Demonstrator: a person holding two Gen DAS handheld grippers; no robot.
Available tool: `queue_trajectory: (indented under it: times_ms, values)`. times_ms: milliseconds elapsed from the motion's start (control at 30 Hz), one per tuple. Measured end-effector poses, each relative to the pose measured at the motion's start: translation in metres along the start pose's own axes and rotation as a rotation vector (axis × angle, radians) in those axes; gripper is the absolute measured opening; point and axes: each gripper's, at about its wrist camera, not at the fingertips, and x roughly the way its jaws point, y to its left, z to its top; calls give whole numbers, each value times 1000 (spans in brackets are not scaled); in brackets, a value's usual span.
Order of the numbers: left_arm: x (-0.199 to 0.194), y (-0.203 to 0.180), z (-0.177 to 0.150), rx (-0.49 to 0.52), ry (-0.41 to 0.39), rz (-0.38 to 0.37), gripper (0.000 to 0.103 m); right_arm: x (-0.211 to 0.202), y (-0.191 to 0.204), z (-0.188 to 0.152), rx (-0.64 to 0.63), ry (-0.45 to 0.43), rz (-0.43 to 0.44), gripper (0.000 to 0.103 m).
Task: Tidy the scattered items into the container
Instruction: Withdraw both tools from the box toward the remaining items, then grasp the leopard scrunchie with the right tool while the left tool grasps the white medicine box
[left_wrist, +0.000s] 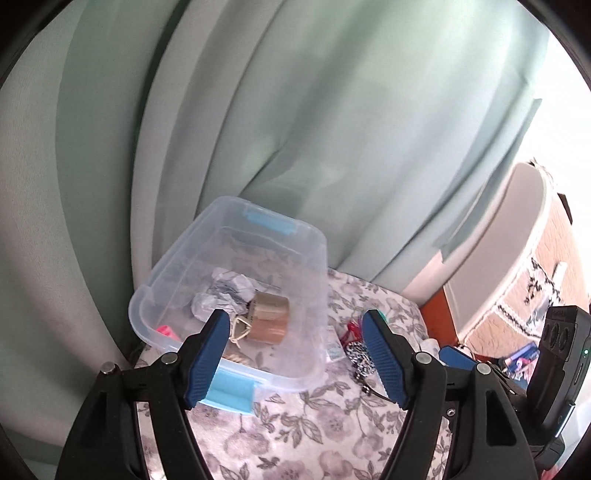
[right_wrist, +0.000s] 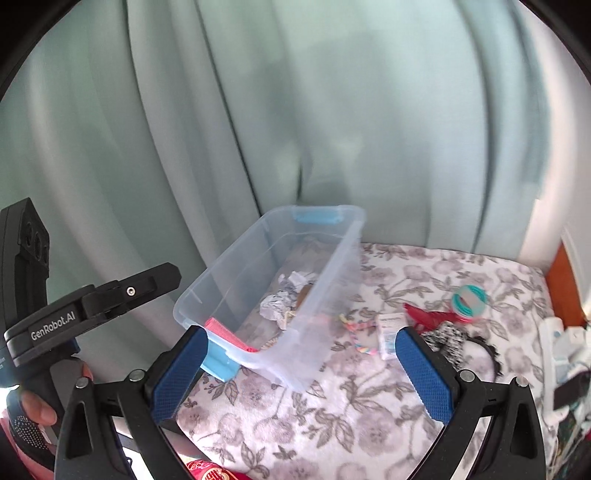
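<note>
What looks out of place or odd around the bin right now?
Several items lie on the floral cover outside the clear bin: a teal ring, a red piece, a pastel braided string, a small packet. Nothing looks spilled or damaged.

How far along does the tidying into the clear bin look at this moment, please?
Partly done. The clear bin already holds crumpled paper, a roll of brown tape and a pink comb. Nothing is in hand: the left gripper and right gripper are both open and empty. Still on the bedspread: a teal ring, a red item, a small packet and a pastel braid.
</note>
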Motion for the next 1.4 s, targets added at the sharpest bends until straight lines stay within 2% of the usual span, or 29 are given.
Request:
queue_trajectory:
  times_ms: [200,433,667,800,1067,1400]
  values:
    - [-1,-45,-15,82,32,-19,75,-39,-40,-15,96,-51,-38,103]
    - [22,-86,-41,150,137,-24,75,-70,-88,-35,197,-86,-100,103]
    - [59,-104,-79,191,284,-32,75,-77,-124,-57,294,-60,-175,103]
    - [78,-106,-89,203,332,-13,75,-65,-135,-69,313,-26,-182,103]
    - [117,-100,-94,198,370,51,75,-18,-151,-81,331,92,-165,103]
    - [188,-103,-94,239,402,95,75,37,-183,-84,380,157,-141,103]
